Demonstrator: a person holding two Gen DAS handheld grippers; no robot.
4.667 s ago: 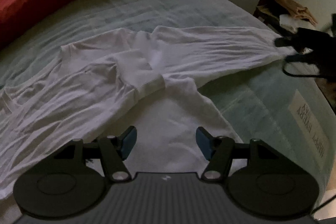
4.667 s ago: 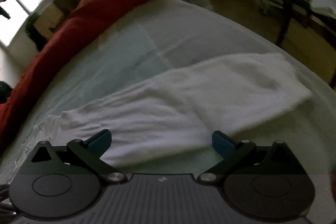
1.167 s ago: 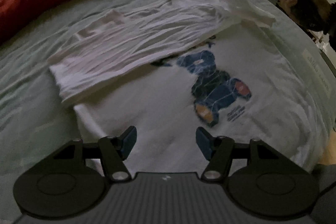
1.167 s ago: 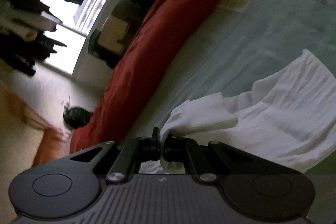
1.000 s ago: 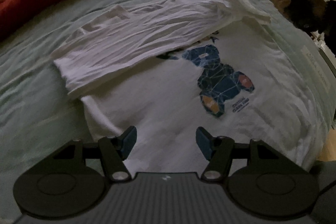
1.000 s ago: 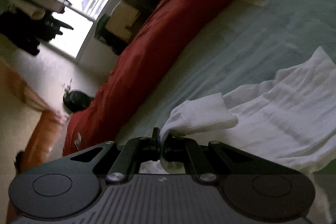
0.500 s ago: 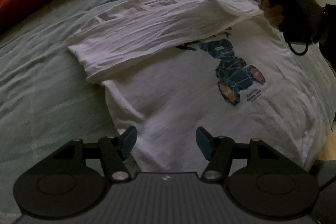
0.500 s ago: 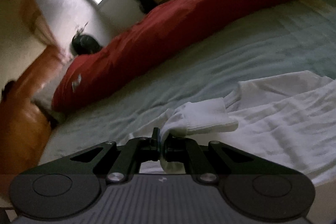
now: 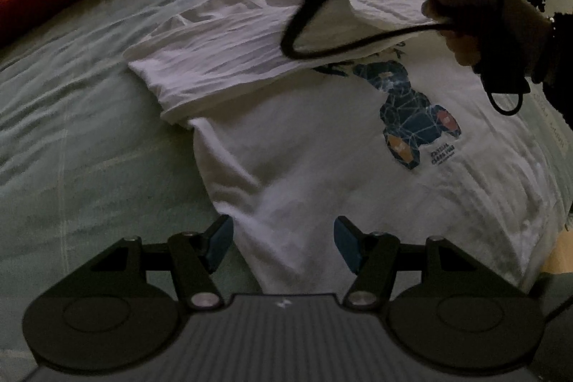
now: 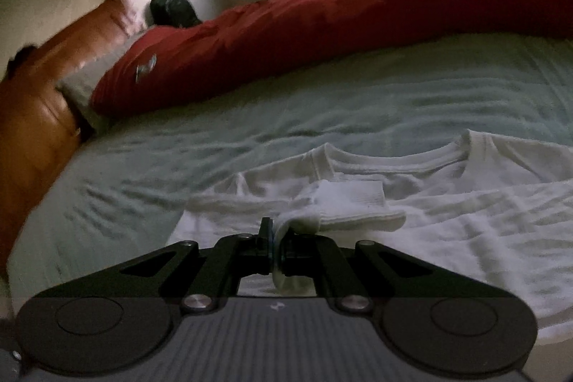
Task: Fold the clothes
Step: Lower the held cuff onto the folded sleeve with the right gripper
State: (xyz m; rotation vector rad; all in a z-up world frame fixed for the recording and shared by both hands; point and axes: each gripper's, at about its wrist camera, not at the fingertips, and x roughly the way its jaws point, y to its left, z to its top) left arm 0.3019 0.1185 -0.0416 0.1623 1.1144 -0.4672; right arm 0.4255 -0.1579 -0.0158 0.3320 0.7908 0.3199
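Folding is judged partly done: one side of the white T-shirt (image 9: 304,145) lies doubled over toward eleven o'clock on the bed (image 9: 71,131). Its sleeve (image 10: 343,203) is clamped in the right gripper (image 10: 275,251); the left gripper (image 9: 283,242) hovers spread, empty, with remaining folds undone.

The left claw (image 9: 283,240) points steeply down, its jaws apart with nothing between them. The right claw (image 10: 276,247) is clamped on a white sleeve (image 10: 343,206), carried by the person's right hand (image 9: 476,24).
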